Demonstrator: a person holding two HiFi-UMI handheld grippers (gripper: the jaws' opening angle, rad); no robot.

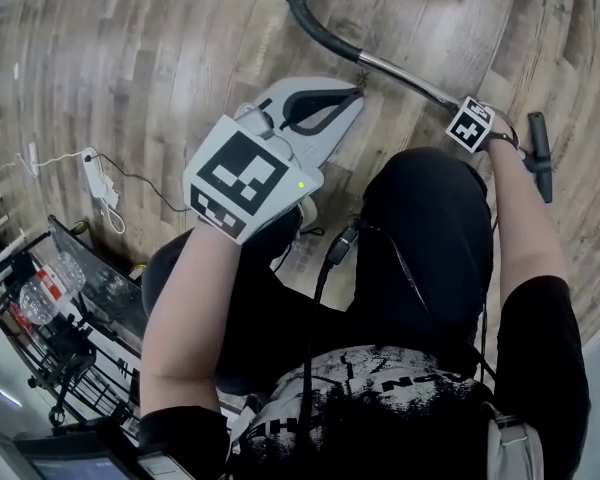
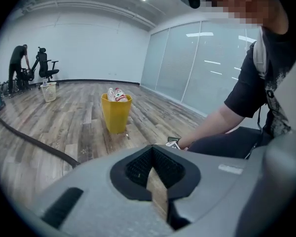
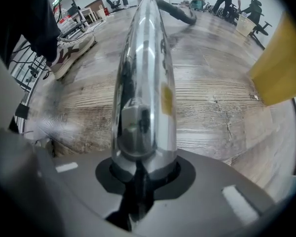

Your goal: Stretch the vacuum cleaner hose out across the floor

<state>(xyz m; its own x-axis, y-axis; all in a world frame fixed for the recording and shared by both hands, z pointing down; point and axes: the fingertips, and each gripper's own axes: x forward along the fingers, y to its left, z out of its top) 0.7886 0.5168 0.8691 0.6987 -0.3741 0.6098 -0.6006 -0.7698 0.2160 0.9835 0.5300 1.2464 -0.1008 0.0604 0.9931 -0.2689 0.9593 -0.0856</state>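
1. Grey-brown wood-plank flooring (image 1: 160,58) covers a wide room with glass partition walls.
2. The black ribbed vacuum hose (image 1: 315,23) lies on this floor and curves away from the person. In the left gripper view it trails far across the planks toward the room's left side.
3. The hose's near end joins a shiny chrome metal tube (image 3: 143,83), which runs back to the right tool.
4. The right tool (image 3: 140,174) points down at the floor, and its pads are clamped on the chrome tube's near end.
5. The left tool (image 2: 155,181) is closed tight, with nothing between its pads.
6. A yellow plastic bin (image 2: 116,112) holding bottles stands on the floor beyond the hose.
7. A white power adapter (image 1: 95,173) with a thin cable lies on the floor at the left of the head view.
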